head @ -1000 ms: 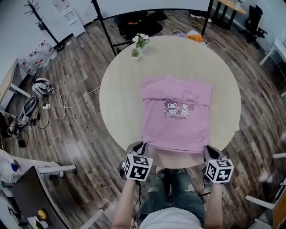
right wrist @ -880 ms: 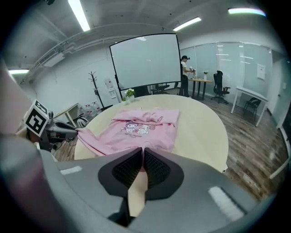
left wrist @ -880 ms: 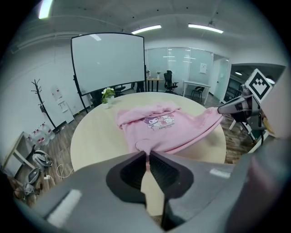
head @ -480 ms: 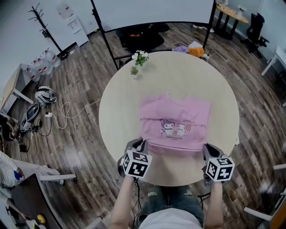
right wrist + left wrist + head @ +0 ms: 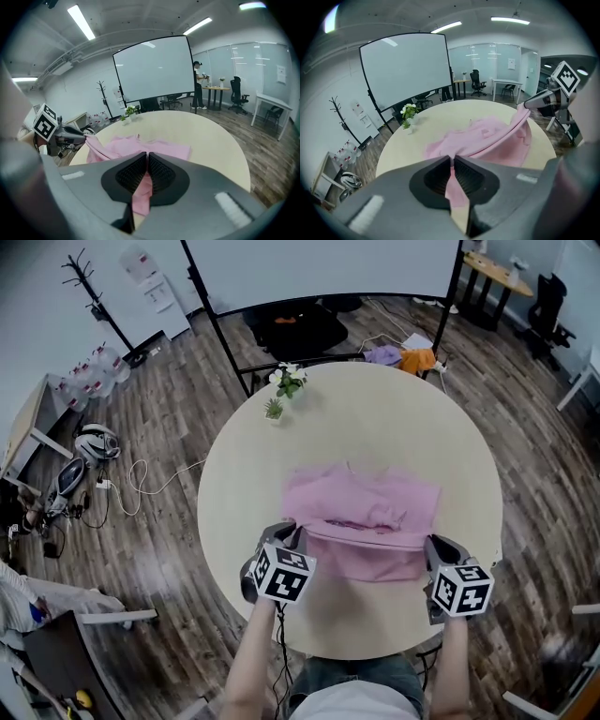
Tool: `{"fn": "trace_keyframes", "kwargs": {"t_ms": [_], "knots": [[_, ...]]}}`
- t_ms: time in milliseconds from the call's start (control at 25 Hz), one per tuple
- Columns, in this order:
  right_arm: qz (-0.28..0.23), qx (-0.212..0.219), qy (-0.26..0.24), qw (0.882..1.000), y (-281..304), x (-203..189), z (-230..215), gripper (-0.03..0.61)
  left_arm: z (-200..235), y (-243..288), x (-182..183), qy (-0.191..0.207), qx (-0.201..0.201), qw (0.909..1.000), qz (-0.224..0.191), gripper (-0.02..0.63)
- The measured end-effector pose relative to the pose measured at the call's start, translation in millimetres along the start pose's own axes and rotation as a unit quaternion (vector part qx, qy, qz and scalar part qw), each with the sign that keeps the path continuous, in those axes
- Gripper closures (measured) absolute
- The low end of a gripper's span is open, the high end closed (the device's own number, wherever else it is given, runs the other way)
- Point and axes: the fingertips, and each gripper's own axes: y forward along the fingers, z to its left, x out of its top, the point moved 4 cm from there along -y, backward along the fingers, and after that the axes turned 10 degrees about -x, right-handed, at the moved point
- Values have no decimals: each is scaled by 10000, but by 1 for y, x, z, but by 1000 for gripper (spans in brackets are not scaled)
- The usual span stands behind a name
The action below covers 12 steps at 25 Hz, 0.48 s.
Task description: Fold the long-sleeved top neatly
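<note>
L gripper (image 5: pixel 289 534) is at the near-left edge of the round worktop (image 5: pixel 375 418), jaws pinched tight on the near-left corner of the pink top (image 5: pixel 361 521). Its own view shows a strip of pink fabric squeezed between the pads w/ no gap. That corner is lifted off the worktop, so the hem runs as a raised band across to the other gripper. The rest of the top lies flat around the middle of the worktop, neck end toward the far edge. Sleeves don't stick out at either side and the outline is roughly rectangular, so they're prob. already tucked in, though I can't tell for sure. Step in hand looks like the bottom-up fold: hem carried toward the far edge over the body, both corners held level so the crease comes out straight & the cloth doesn't bunch. R gripper (image 5: pixel 433 547) is at the near-right edge, likewise clamped on the near-right corner, w/ pink cloth between its jaws in its own view. Next move prob. needs both to travel together at equal height, then lay the hem down near the neckline before letting go. Counts: 1 top, 2 grippers (both holding it), 1 flower pot (image 5: pixel 291 379) and 1 small green plant (image 5: pixel 273 410) at the far-left edge, well apart from the top and not in the way.
</note>
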Motion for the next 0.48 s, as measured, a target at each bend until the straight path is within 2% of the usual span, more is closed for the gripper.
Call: {"fn": "trace_keyframes", "kwargs": {"t_ms": [280, 480], "knots": [[112, 146, 21, 9998, 41, 26, -18, 535, 22, 37, 29, 251, -73, 9992, 297, 580], [298, 144, 4, 9995, 81, 36, -28, 534, 41, 74, 44, 159, -307, 9982, 480, 578]]}}
